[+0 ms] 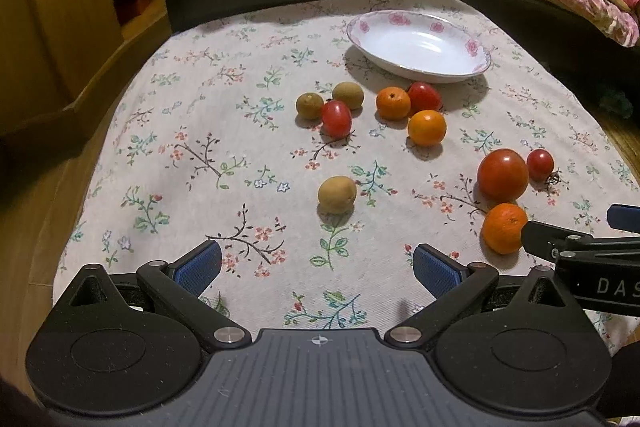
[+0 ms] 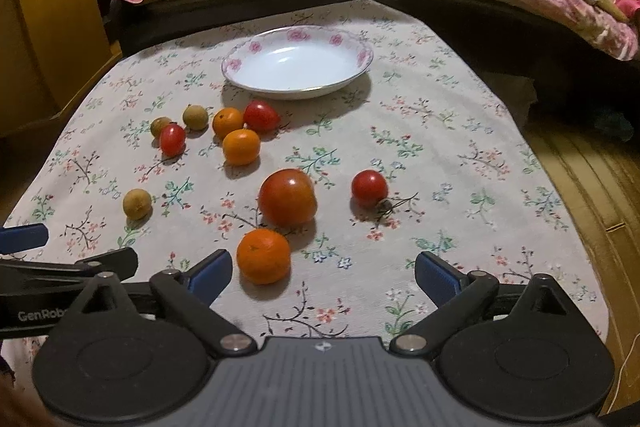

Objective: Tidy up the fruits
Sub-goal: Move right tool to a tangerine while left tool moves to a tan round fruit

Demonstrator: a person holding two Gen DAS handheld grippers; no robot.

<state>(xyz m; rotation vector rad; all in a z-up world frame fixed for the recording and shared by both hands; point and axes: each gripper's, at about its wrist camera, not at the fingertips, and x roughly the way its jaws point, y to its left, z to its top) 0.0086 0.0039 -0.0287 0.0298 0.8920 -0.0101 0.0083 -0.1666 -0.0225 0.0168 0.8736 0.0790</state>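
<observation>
Fruit (image 2: 287, 197) lies scattered on the cloth (image 2: 440, 155) short of the empty dish (image 2: 298, 61); both grippers, left (image 1: 318, 269) and right (image 2: 323, 273), hover released, grasping nothing.

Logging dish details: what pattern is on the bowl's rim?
Pink flowers on white bowl; clearest in right wrist view.

My left tongs (image 1: 318, 269), right tongs (image 2: 323, 273): black linkage arms, blue ribbed pads (image 1: 199, 266), silver pivot screws, grey ridged body.

Both grippers hang wide open over bare cloth: ahead of the left gripper (image 1: 318, 269) only a brown fruit (image 1: 337, 194) stands. An orange (image 2: 263, 257) sits just beside the right gripper (image 2: 323, 277)'s left finger, a big tomato (image 2: 287, 197) behind it.
</observation>
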